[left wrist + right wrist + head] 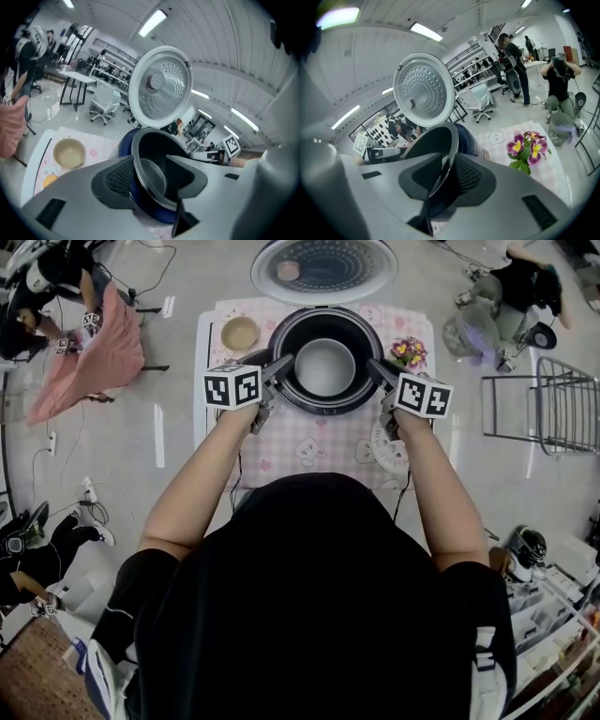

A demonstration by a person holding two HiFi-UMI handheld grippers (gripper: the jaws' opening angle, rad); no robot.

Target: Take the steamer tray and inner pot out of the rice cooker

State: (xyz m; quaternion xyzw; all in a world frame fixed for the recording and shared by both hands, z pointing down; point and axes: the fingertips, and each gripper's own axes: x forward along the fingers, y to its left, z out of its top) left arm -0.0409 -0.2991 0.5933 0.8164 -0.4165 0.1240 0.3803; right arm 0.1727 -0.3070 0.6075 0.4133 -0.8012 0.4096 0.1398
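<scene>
The rice cooker (281, 390) stands open on the table with its round lid (323, 268) tipped back. Inside sits the black inner pot (325, 334), its grey bottom showing. My left gripper (281, 368) straddles the pot's left rim (137, 161); the outer pad (119, 177) lies against it and a gap shows on the inner side. My right gripper (375, 368) is shut on the right rim (449, 157), pinched between its pads (471, 176). A white perforated tray (389, 451) lies on the cloth under my right wrist.
A pink checked cloth (309, 442) covers the small table. A tan bowl (240, 334) sits left of the cooker, and a pot of purple flowers (408, 352) sits right of it. Chairs, cables and people are on the floor around.
</scene>
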